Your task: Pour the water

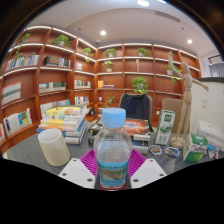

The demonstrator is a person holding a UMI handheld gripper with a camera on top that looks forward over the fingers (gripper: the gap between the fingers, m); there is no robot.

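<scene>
Gripper [112, 170]: two fingers closed in on the water bottle from either side, magenta pads [92, 160] showing behind and beside its base; the bottle appeared gripped between them.
Water bottle [113, 150]: clear plastic, light blue cap, upright, held between the fingers and nearest the camera.
White cup [53, 147]: stood on the table to the left of the bottle, apart from it, opening not visible.
Table [30, 150]: grey surface, cluttered beyond the fingers.
Stacked books [65, 122]: piled behind the cup.
Small cartons and boxes [165, 128]: to the right, beyond the bottle.
Wooden mannequin [186, 100]: upright at the right, arm raised.
Bookshelves [60, 65]: curved across the back wall, holding books and potted plants.
</scene>
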